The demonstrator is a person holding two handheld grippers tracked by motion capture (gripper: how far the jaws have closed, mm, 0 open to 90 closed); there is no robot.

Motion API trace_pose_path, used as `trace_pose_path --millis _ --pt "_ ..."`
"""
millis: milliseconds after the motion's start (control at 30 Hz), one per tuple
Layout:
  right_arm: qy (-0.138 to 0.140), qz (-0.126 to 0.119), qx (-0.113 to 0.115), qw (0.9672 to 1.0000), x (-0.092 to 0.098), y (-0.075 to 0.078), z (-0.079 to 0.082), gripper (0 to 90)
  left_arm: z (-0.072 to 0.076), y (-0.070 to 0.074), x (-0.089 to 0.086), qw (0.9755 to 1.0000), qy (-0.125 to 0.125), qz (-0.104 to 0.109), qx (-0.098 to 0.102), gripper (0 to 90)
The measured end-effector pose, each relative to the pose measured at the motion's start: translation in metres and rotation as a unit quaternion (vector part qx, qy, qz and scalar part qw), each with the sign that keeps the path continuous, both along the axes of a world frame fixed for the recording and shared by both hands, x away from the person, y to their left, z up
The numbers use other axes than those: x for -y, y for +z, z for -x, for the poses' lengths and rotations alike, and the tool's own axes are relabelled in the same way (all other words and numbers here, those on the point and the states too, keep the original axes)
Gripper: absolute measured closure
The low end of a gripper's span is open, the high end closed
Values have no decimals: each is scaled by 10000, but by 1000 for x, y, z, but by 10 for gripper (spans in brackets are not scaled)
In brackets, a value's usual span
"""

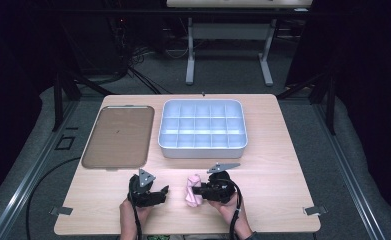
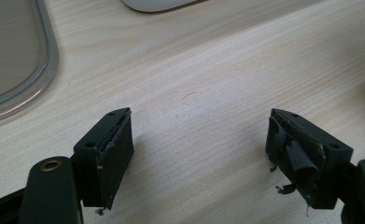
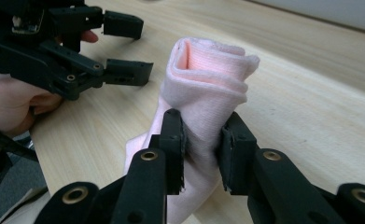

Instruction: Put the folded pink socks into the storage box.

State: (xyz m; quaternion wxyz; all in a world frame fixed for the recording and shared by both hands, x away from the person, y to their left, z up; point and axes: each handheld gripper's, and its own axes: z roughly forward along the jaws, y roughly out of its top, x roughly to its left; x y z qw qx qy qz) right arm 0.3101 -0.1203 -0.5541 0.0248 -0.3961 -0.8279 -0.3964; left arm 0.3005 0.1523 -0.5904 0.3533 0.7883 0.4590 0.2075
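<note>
I hold a gripper in each hand at the near edge of a pale wooden worktop (image 1: 283,200). My right gripper (image 3: 201,144) is clamped on a rolled pink cloth (image 3: 208,88), its two black jaws pinching the roll about halfway along, so the open, layered end stands out beyond the fingertips and a looser tail hangs back below them. My left gripper (image 2: 199,140) rests just to the left of the cloth with its jaws spread wide and nothing between them, only bare wood. Ahead of both grippers, well apart from them, sits a white divided tray (image 1: 203,145) with many small compartments, all apparently unfilled; ahead and to the left lies a flat brown lid (image 1: 118,136) with a clear rim. I judge the step in hand to be carrying the roll forward to a compartment. To do that well, I should keep the squeeze firm so the layers do not unfurl, lift clear of the tray's near wall, and lower the roll upright into one cell; the free left gripper can steady the loose tail. The right gripper view shows the folded layers and exactly where the jaws bite, which the high view is too distant to give; the high view alone shows the tray's grid and the route to it.
</note>
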Motion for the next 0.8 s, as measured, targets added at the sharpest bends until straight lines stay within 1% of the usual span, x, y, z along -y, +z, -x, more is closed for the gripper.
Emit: trace_pose_path --millis 67,100,133,200,267,333,367,467,500,567,600,667,700,800 --pt "-180 -40 143 9997 1 0 -1 736 0 0 0 10000 1 0 1 231" --pt "-323 -77 247 9991 3 1 -1 736 0 0 0 10000 2 0 2 231" --pt "-472 -98 385 9981 4 1 -1 735 0 0 0 10000 1 -2 1 231" --pt "-617 -89 505 9968 6 1 -2 736 0 0 0 10000 5 -2 -1 230" --pt "-836 -51 642 9944 9 1 -4 735 0 0 0 10000 22 -12 -7 223" --pt "-852 -60 636 9943 13 1 -6 735 0 0 0 10000 25 -12 -12 217" --pt "-906 -38 648 9938 15 1 -6 735 -1 0 0 10000 26 -13 -15 216" --pt "-946 -76 636 9935 22 3 -10 734 -1 0 0 10000 32 -6 -17 215" --pt "-1002 -85 684 9926 23 3 -11 734 -1 0 0 10000 35 -11 -18 215" --pt "-1032 -89 704 9921 27 5 -13 734 -1 0 0 10000 29 -6 -21 215" --pt "-893 -90 586 9942 31 7 -14 734 -1 0 0 10000 2 0 -19 215" --pt "-891 -19 587 9943 33 9 -15 733 -1 0 1 10000 -10 10 -19 213" --pt "-927 51 608 9938 36 10 -16 733 -1 0 1 10000 -12 10 -19 213" --pt "-977 119 626 9932 41 12 -18 733 -1 0 1 10000 -21 -1 -20 210"
